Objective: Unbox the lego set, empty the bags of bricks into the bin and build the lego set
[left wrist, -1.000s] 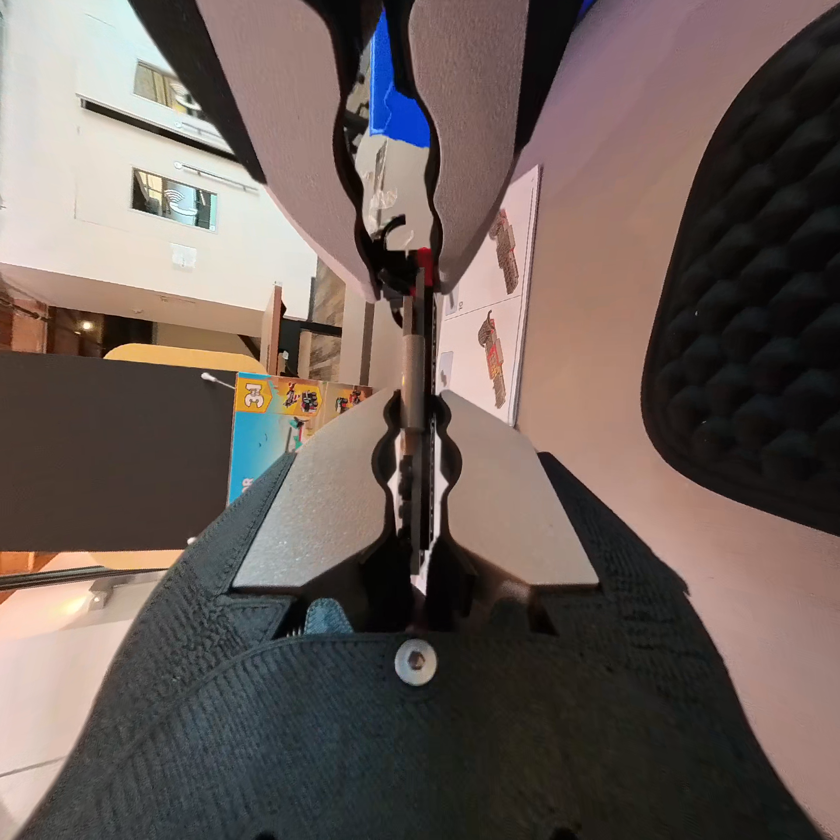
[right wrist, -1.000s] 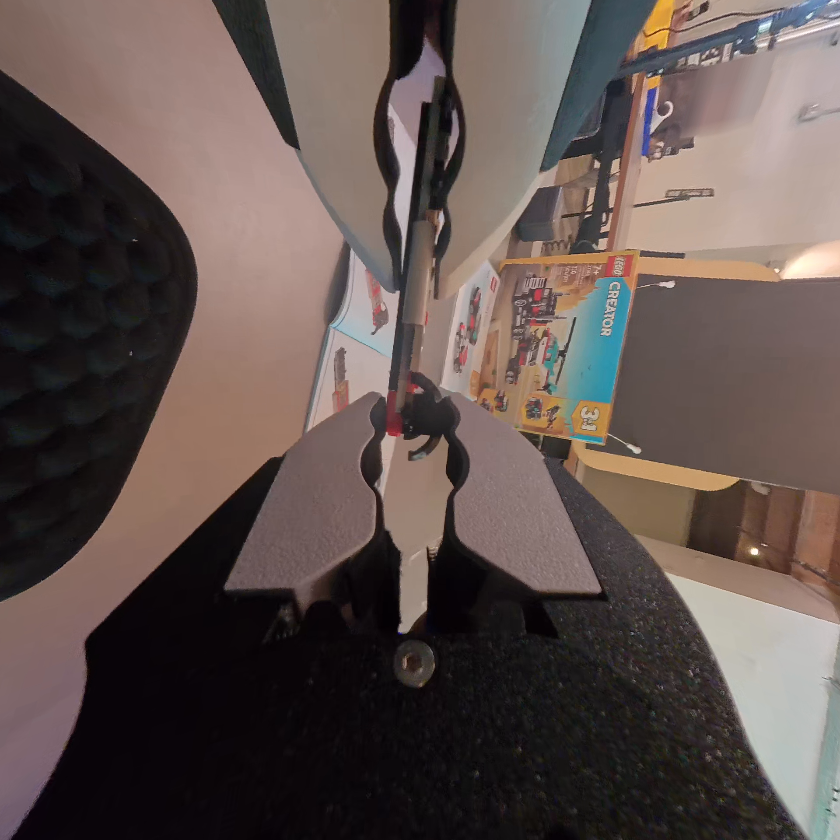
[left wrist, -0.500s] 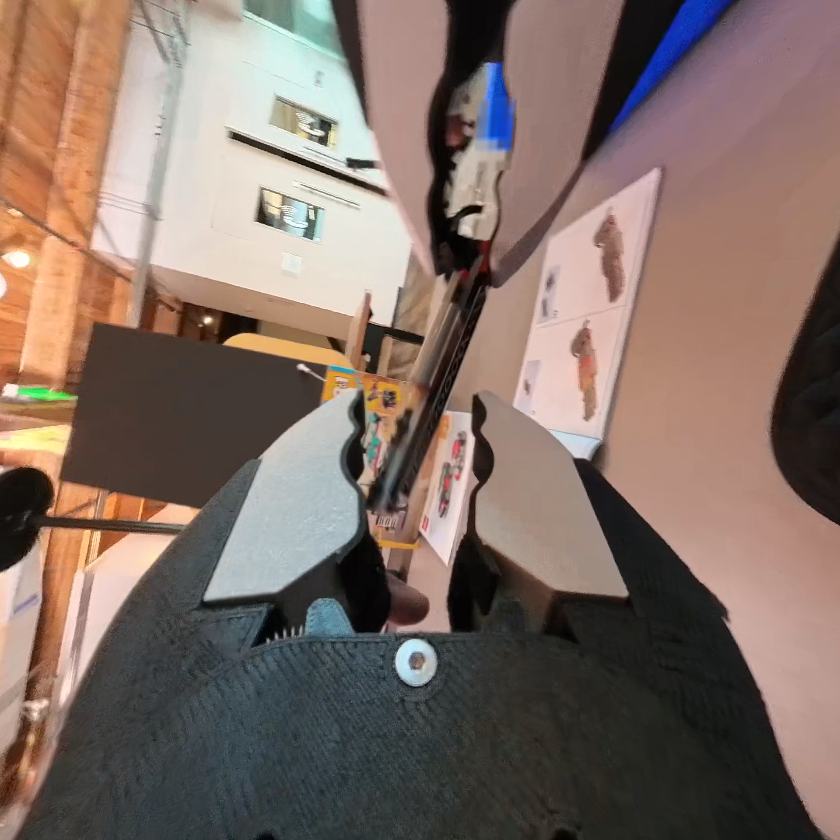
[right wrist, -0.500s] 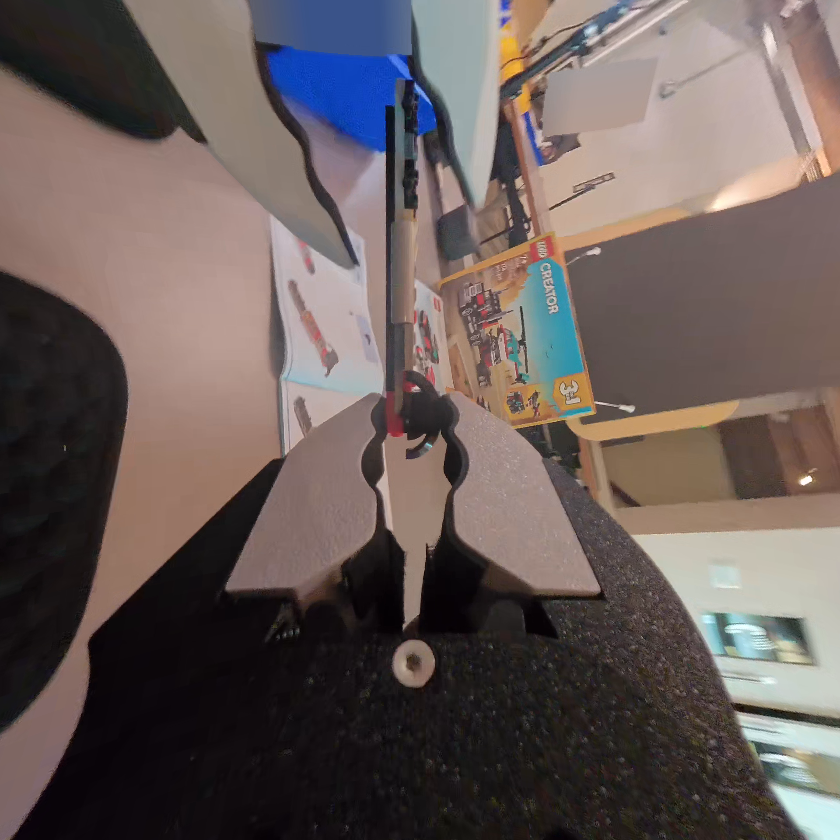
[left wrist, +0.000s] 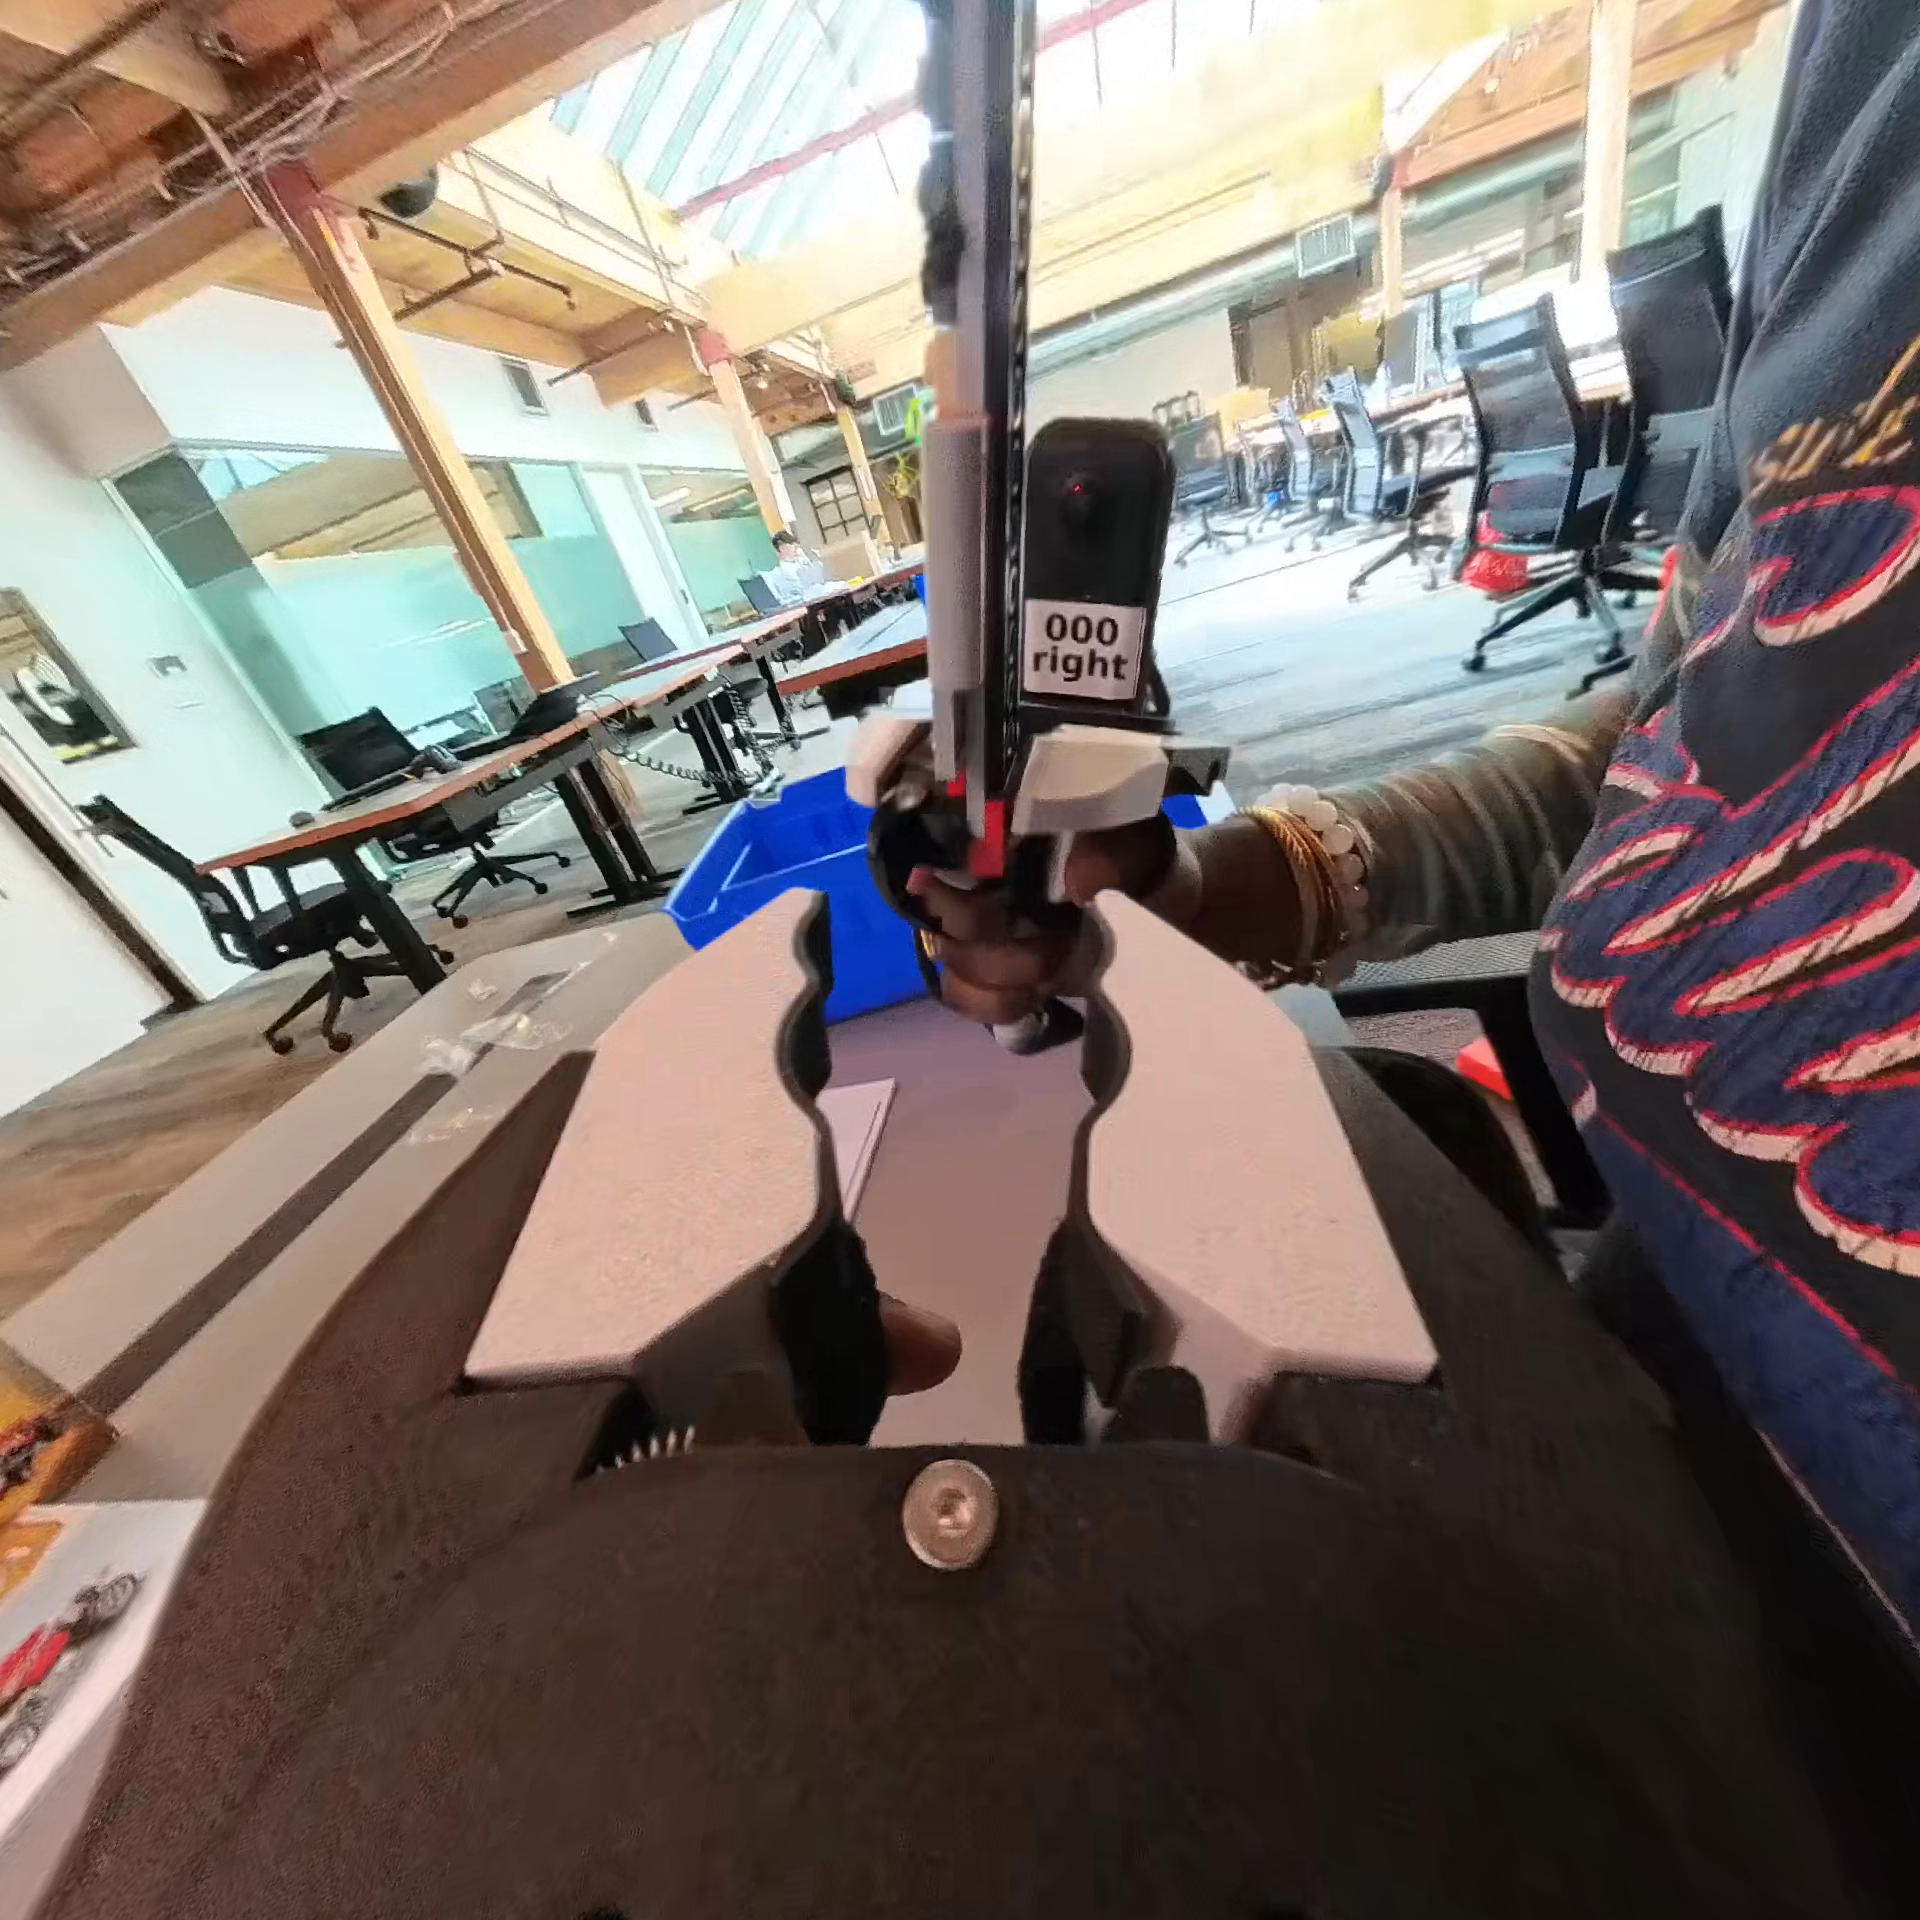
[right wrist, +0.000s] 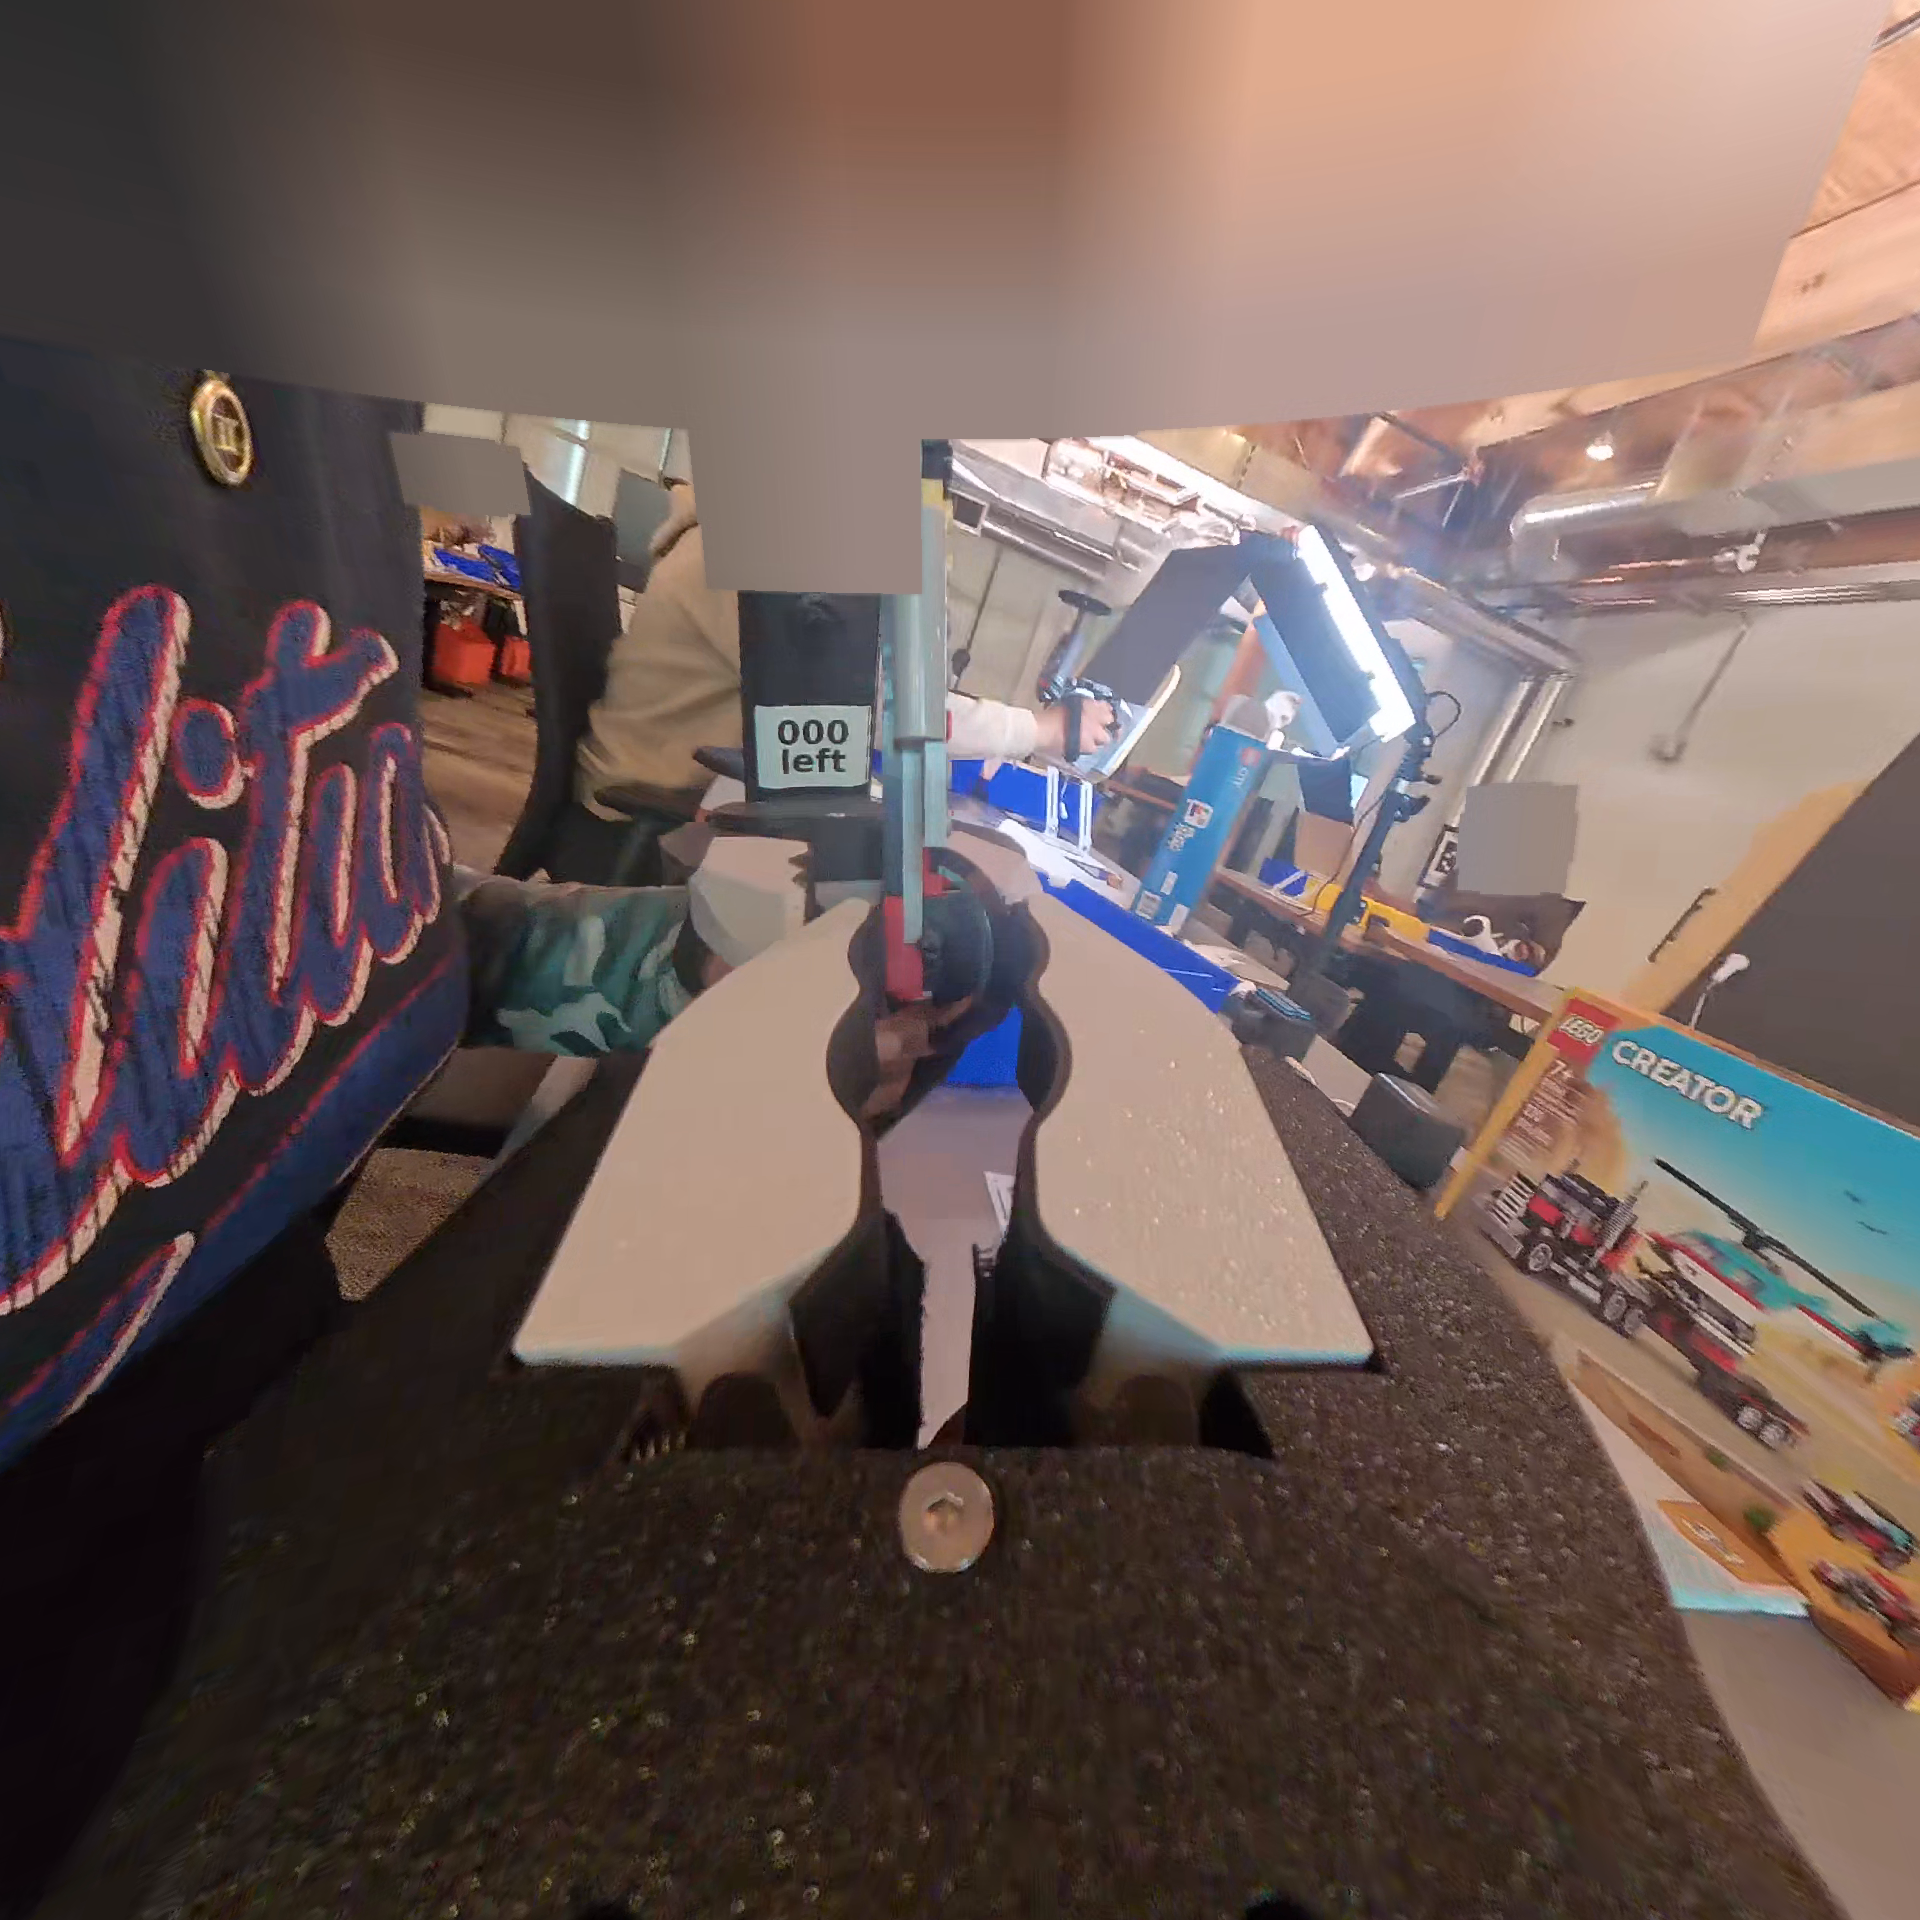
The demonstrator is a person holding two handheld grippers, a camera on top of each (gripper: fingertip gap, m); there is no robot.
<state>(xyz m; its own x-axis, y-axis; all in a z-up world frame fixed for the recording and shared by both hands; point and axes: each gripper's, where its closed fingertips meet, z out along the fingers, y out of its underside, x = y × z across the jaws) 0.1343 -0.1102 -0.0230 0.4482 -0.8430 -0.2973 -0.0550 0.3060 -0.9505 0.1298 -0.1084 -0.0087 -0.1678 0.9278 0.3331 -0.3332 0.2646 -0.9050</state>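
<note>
A long thin Lego assembly, black and grey with a red end, stands upright. My right gripper is shut on its red lower end, and the grey strip rises from the jaws. The right gripper also shows in the left wrist view, facing me. My left gripper is open and empty, a short way in front of the assembly. The left gripper's white fingers show just behind the assembly. The blue bin stands on the table behind both grippers.
The Lego box stands at the right on the grey table, with a booklet lying in front of it. Empty clear bags lie at the table's far left. A person's dark jacket is close on the right.
My left gripper has let go of the assembly and opened. Both grippers have turned from lying sideways to upright, and the right one alone now holds the assembly on end.
</note>
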